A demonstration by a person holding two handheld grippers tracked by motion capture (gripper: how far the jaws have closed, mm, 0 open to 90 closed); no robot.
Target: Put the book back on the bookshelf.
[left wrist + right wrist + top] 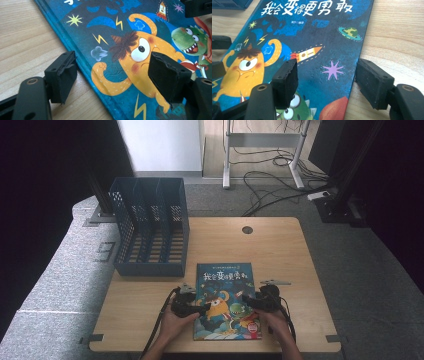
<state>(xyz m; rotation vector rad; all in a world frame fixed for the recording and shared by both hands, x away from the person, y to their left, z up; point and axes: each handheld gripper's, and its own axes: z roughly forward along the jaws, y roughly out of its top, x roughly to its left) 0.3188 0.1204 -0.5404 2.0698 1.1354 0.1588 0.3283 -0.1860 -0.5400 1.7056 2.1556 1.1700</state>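
Picture book (226, 295) lay flat on surface (280, 245). Left hand-held gripper (112, 75) and right hand-held gripper (327, 82) straddled opposite edges, jaws wide, gripping nothing. Step: pre-grasp. Next: likely close on both edges.

You're working at wooden table (280, 245); grey carpet (60, 265) lying around, cables (272, 182) trailing beyond far edge.

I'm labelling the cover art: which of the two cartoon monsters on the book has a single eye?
The orange monster on the picture book: one big eye and brown hair; the green monster beside it has two.
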